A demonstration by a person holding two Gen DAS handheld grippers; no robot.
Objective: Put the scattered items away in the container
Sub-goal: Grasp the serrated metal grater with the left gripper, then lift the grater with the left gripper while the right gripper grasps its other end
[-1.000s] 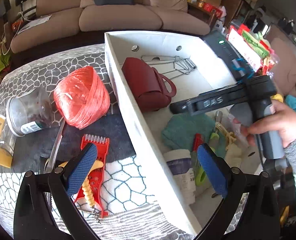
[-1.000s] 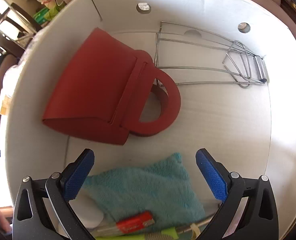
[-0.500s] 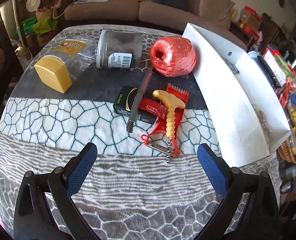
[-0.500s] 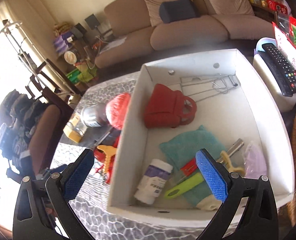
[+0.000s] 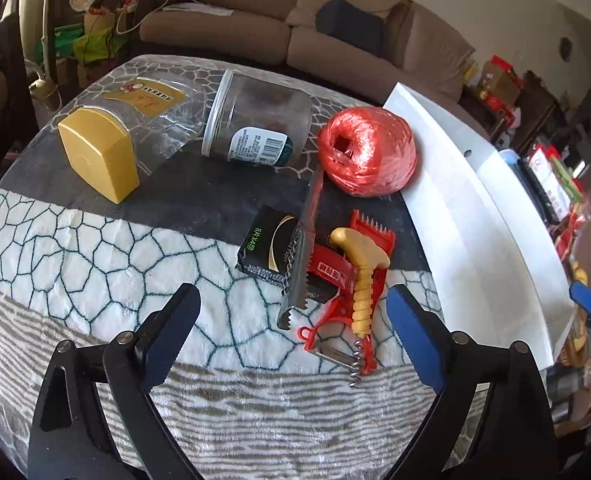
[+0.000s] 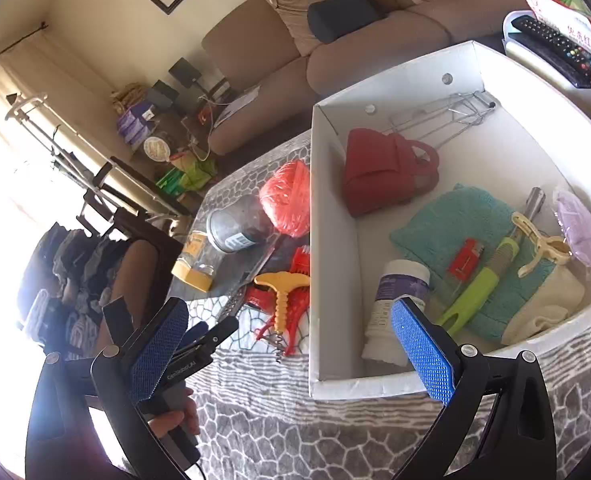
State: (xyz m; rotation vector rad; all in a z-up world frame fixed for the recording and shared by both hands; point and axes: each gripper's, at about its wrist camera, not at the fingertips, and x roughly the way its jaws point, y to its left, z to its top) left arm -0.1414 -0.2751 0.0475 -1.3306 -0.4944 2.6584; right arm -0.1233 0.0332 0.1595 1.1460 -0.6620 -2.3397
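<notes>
A white box point(image 6: 327, 248) stands on the patterned blanket; it also shows in the left wrist view point(image 5: 467, 232). It holds a red bag point(image 6: 379, 172), a teal cloth point(image 6: 455, 224), a white bottle point(image 6: 395, 300) and several small tools. On the blanket left of it lie a red twine ball point(image 5: 367, 152), a clear jar point(image 5: 255, 120), a gold-lidded jar point(image 5: 99, 152), a black packet point(image 5: 267, 244), a serrated knife point(image 5: 303, 248) and a yellow corkscrew point(image 5: 359, 272) on a red comb. My left gripper point(image 5: 291, 336) is open above the corkscrew pile. My right gripper point(image 6: 291, 352) is open near the box's front corner.
A brown sofa point(image 5: 335, 28) stands behind the table. A remote control point(image 6: 555, 48) lies right of the box. Clutter and a chair point(image 6: 127, 248) stand at the table's left side. The left gripper and a hand show in the right wrist view point(image 6: 191, 364).
Both grippers pulled back from the box. The left one swung left over the scattered items on the blanket and moved closer to them. The right one rose out of the box.
</notes>
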